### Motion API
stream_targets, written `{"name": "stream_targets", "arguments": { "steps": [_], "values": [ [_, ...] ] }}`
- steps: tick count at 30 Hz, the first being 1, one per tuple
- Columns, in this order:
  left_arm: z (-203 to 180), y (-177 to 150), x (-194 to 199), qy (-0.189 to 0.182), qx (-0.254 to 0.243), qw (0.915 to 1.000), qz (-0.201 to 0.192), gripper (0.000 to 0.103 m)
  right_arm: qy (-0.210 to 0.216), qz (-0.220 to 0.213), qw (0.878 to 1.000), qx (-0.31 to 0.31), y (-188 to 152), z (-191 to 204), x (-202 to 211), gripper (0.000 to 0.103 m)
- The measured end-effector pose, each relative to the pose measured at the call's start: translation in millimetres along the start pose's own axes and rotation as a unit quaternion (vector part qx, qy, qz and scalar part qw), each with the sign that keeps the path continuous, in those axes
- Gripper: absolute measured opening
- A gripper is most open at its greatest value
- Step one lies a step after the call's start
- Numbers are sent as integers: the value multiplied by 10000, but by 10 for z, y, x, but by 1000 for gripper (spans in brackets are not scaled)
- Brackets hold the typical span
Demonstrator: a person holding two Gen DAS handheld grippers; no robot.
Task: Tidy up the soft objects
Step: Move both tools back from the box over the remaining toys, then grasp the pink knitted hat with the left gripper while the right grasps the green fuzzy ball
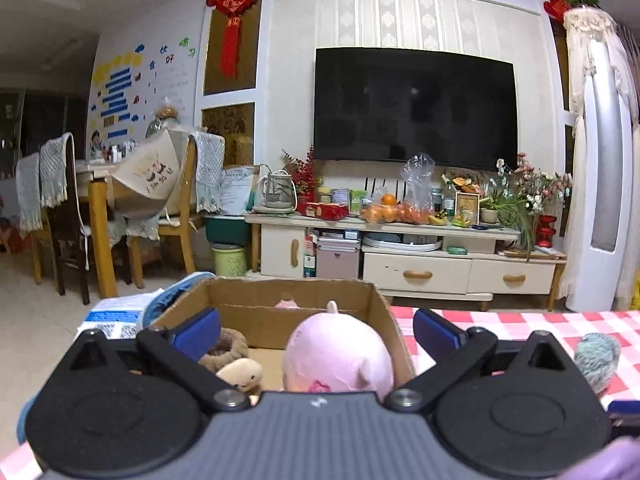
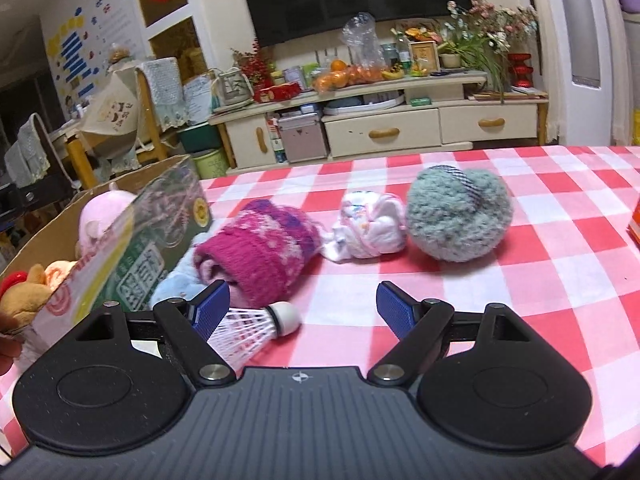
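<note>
A cardboard box (image 1: 256, 296) stands on the checked table; it also shows at the left of the right wrist view (image 2: 160, 216). In it lie a pink plush pig (image 1: 340, 356), a beige plush (image 1: 240, 374) and a brown plush (image 1: 228, 346). My left gripper (image 1: 316, 334) is open above the box, with the pig between its fingers. My right gripper (image 2: 304, 306) is open and empty over the table. Before it lie a magenta knit hat (image 2: 260, 252), a white rolled cloth (image 2: 368, 228), a grey-green fuzzy ball (image 2: 460, 216), a light blue soft item (image 2: 176, 284) and a shuttlecock (image 2: 256, 328).
The red-and-white checked tablecloth (image 2: 520, 280) covers the table. An orange object (image 2: 634, 224) sits at the right edge. Beyond the table stand a TV cabinet (image 1: 400, 248), a TV (image 1: 412, 104) and dining chairs (image 1: 64, 208) at far left.
</note>
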State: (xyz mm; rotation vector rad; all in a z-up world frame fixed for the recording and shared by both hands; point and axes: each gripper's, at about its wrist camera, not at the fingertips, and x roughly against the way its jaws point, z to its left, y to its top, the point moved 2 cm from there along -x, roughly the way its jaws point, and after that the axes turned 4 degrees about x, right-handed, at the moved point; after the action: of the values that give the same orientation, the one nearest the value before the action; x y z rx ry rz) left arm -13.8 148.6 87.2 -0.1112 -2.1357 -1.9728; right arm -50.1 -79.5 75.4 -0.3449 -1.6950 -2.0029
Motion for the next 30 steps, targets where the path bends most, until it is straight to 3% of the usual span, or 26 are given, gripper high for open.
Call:
{"name": "stream_targets", "arguments": {
  "steps": [9,14,22,30],
  "values": [
    [191,64,-66,519,-276,9983,-22,101,-236,-55,9993,-292,-45,-247,10,101],
    [156,94,-68,466,-263,9985,89,101,-394,-148,9983,-412,-35,-351,15,101],
    [-137,143,100,-21,-305,9995,-83,102,-664,-171,9954,-664,-18,-516,-116,103],
    [-606,33,59,-776,-706,9934,456,102,-765,-180,9943,-725,-26,-639,-209,103]
  ]
}}
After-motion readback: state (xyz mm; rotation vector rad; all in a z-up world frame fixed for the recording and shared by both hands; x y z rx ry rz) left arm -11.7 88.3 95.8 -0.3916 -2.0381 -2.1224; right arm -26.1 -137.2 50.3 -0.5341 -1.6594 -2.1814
